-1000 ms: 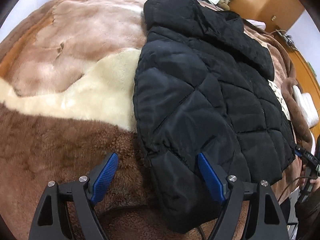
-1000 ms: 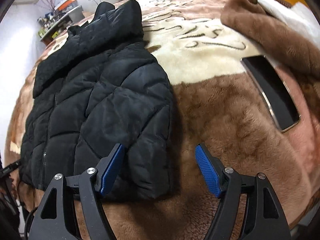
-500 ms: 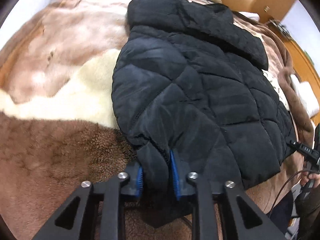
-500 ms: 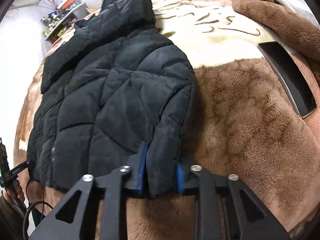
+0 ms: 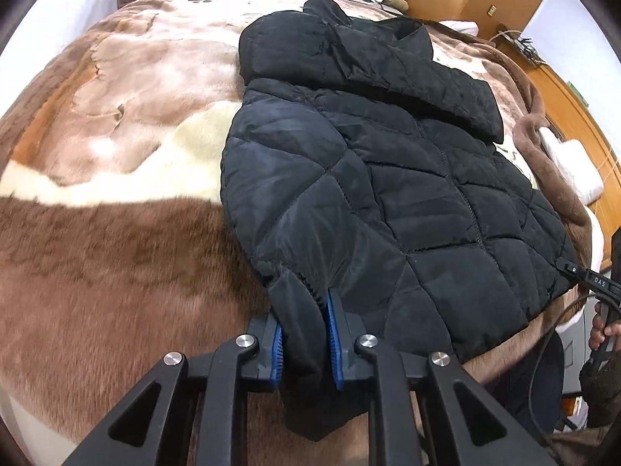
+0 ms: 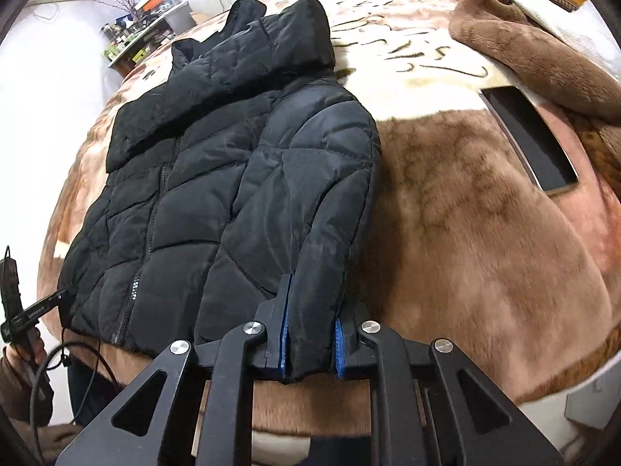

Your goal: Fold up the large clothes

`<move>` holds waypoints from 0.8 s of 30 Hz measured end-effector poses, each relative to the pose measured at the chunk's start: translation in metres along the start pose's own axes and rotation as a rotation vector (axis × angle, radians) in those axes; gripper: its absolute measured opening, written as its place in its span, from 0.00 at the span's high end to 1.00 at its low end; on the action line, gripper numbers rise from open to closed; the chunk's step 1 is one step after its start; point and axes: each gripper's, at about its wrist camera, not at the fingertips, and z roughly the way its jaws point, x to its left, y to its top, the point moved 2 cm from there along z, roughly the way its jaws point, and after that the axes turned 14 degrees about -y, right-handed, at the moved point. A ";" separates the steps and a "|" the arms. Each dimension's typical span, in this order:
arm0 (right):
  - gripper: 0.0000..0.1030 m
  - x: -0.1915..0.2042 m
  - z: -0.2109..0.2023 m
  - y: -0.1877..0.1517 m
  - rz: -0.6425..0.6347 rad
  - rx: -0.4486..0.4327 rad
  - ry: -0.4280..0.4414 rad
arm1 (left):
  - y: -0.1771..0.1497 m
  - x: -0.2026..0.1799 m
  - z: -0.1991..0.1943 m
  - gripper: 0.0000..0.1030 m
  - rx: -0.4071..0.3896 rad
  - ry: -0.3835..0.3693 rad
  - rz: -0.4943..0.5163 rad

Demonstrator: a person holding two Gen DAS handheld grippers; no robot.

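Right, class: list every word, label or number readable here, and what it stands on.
"DAS": white print on the right gripper, jaws closing on the black puffer jacket's sleeve.
Print on the left gripper, also closing on a sleeve: too blurred.
Script on the plush blanket: unreadable.

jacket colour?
Black, diamond-quilted jacket; clearest in the left wrist view.

Jacket [image 5: 388, 178] lies on the blanket [image 5: 116, 264] — tablet [image 6: 529, 139] well right of it.
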 end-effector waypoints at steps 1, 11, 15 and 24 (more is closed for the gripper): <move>0.83 -0.001 0.000 -0.003 0.001 0.000 -0.001 | -0.003 0.001 -0.001 0.82 0.001 -0.002 -0.001; 0.81 -0.008 0.005 -0.016 0.008 0.021 -0.011 | -0.019 0.002 -0.003 0.81 0.009 -0.011 -0.012; 0.62 -0.010 -0.005 -0.011 -0.009 -0.012 -0.096 | -0.011 0.013 -0.009 0.71 -0.018 -0.046 -0.062; 0.44 -0.005 -0.057 0.051 -0.015 -0.180 -0.087 | 0.050 0.003 -0.054 0.35 -0.195 -0.063 -0.027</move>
